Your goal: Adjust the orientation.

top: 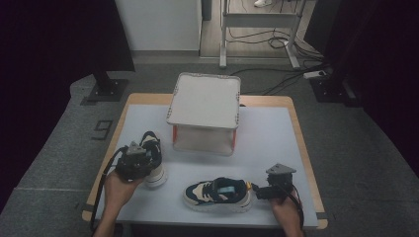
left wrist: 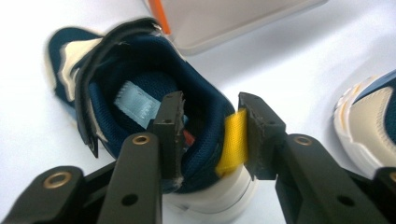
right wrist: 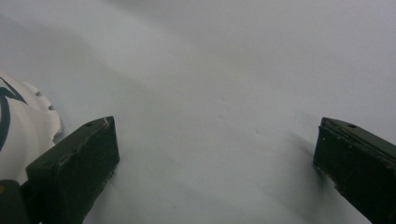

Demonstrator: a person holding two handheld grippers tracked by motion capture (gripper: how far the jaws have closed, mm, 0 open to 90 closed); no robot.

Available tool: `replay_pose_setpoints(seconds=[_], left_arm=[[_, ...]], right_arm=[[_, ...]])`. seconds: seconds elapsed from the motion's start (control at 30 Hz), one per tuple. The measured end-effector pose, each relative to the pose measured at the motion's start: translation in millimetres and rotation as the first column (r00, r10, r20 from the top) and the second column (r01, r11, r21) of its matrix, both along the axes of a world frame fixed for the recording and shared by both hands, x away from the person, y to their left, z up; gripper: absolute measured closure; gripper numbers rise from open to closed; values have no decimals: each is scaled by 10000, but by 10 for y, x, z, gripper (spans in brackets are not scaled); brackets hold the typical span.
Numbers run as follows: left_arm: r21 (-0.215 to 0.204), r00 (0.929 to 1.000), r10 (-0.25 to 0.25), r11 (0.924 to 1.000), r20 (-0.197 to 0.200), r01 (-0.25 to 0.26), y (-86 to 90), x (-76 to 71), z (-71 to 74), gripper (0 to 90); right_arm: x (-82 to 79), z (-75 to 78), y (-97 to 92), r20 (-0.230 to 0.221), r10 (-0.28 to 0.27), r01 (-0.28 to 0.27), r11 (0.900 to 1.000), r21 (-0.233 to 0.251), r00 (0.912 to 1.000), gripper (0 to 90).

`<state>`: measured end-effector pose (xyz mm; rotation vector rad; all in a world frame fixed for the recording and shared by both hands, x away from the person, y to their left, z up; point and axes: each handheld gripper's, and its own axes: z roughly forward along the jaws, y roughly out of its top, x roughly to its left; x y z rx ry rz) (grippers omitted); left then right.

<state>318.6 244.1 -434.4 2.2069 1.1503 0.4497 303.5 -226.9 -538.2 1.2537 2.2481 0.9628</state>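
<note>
A navy and cream shoe (top: 150, 139) stands at the table's left, toe pointing away. My left gripper (top: 150, 158) is shut on its heel. In the left gripper view, one jaw sits inside the shoe (left wrist: 140, 70) and the other presses on the yellow heel tab (left wrist: 232, 140), with the left gripper (left wrist: 211, 100) astride the padded collar. The matching shoe (top: 217, 194) lies near the front edge, heel to the right. My right gripper (top: 257, 190) hovers just behind that heel, open with nothing between its jaws. In the right gripper view, the right gripper (right wrist: 217, 140) is over bare mat, with the white sole (right wrist: 23, 140) at the left.
A white shoebox (top: 203, 139) with orange corners stands at the table's middle back, its lid (top: 205, 101) resting askew on top. A pale mat (top: 267, 138) covers the wooden table. Cables and a stand's feet lie on the floor behind.
</note>
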Motion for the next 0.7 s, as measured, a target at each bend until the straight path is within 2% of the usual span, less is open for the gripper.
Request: replay_pose_setpoints(seconds=[0.03,0.1,0.13,0.17,0.2,0.23,0.27,0.3,0.33,0.4,0.47,0.5,0.57,0.7], left_arm=[[39,10000,35,10000,-33,-35,9,-6,-8,605],[55,9993,364,9993,72,-364,21,-22,-32,530],[28,9953,945,9955,190,-946,35,-28,-55,395],[28,9953,945,9955,190,-946,35,-28,-55,306],[-34,9907,1347,9909,205,-1347,43,-22,-72,306],[-138,9776,2100,9776,102,-2099,61,-3,-113,140],[-268,9729,2313,9725,-9,-2312,70,4,-135,87],[-268,9729,2313,9725,-9,-2312,70,4,-135,60],[-358,9669,2547,9663,-130,-2550,69,15,-198,39],[-349,9654,2600,9648,-196,-2606,60,24,-235,19],[-369,9655,2586,9650,-308,-2596,34,46,-312,15],[-395,9646,2619,9640,-317,-2630,12,78,-382,16],[-370,9632,2674,9626,-268,-2682,-5,118,-431,20],[-473,9645,2632,9634,-214,-2639,-4,138,-439,45]], right_arm=[[0,0,0,-13,6,-6,10000,6,10000,0],[1,-1,0,-10,-8,8,10000,15,10000,0],[0,0,0,-2,2,-2,10000,-1,10000,0],[0,0,0,-2,2,-2,10000,-1,10000,0],[0,0,0,2,2,-2,10000,-1,10000,0],[0,0,0,-2,4,-4,10000,-2,10000,0],[0,0,0,-1,2,-2,10000,-2,10000,0],[0,0,0,-11,3,-3,10000,5,10000,0],[0,0,0,-6,2,-2,10000,1,10000,0],[1,0,0,-18,5,-5,10000,9,10000,0],[0,0,0,-6,3,-3,10000,2,10000,0],[0,0,0,-2,1,-1,10000,-1,10000,0],[0,0,0,-1,2,-2,10000,-3,10000,0],[-1,0,0,6,5,-5,10000,-3,10000,0]])
